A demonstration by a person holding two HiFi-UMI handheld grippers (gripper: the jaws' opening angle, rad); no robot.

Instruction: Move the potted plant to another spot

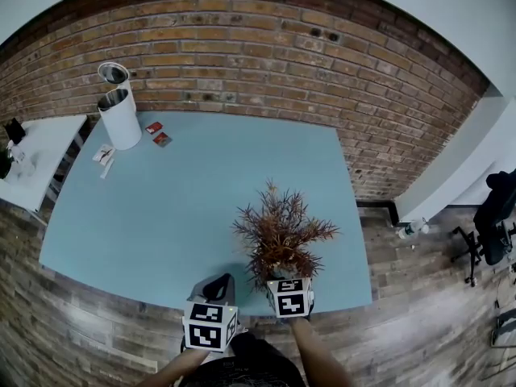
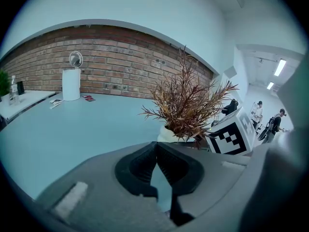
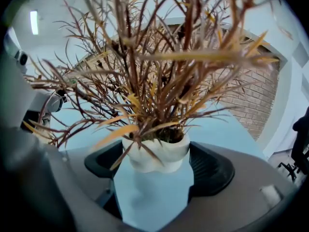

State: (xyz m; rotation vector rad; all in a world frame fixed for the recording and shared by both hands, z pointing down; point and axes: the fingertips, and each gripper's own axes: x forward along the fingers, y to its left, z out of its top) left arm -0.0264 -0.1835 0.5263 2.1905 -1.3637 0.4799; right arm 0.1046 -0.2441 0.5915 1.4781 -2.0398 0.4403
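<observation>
The potted plant (image 1: 279, 236), a dry reddish-brown bush in a small white pot (image 3: 157, 156), stands near the front edge of the light blue table (image 1: 177, 200). My right gripper (image 1: 290, 295) is right behind it. In the right gripper view the pot fills the gap between the two black pads (image 3: 212, 170), which lie against its sides. My left gripper (image 1: 211, 322) hovers at the table's front edge, left of the plant, with its jaws closed together and nothing in them. The left gripper view has the plant (image 2: 186, 105) just to the right of that gripper (image 2: 157, 166).
A white cylindrical device (image 1: 119, 115) with a small round fan stands at the back left, with red packets (image 1: 158, 133) and papers (image 1: 104, 156) beside it. A brick wall (image 1: 266, 47) runs behind the table. A white side table (image 1: 36, 156) is at the left.
</observation>
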